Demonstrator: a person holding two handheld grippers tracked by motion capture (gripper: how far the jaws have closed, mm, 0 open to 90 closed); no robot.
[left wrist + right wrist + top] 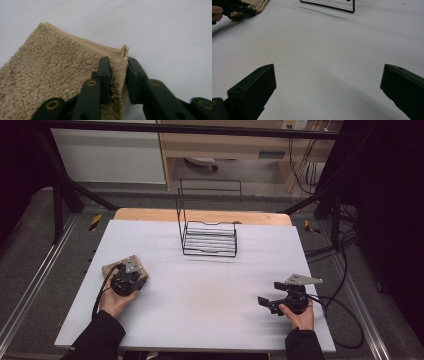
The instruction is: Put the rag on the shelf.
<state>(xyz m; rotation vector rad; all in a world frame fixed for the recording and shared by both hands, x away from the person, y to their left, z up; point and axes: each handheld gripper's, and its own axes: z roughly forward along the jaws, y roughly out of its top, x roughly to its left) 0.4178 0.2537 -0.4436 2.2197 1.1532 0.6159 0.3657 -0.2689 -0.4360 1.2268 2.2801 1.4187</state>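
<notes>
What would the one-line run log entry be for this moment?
left gripper: shut on the edge of the tan towel | right gripper: open, nothing between jaws, over the white table | wire rack: untouched at the far side

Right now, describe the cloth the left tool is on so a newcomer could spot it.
On the white table, look near the left edge, left of the wire rack. The cloth is a folded tan fleecy square, the only soft thing there, its edge pinched in the left tool.

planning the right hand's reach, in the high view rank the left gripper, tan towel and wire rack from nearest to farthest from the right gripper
1. wire rack: far centre of the table, up-left of the right gripper.
2. left gripper: across at the left side.
3. tan towel: just beyond it, pinched in its jaws.
</notes>
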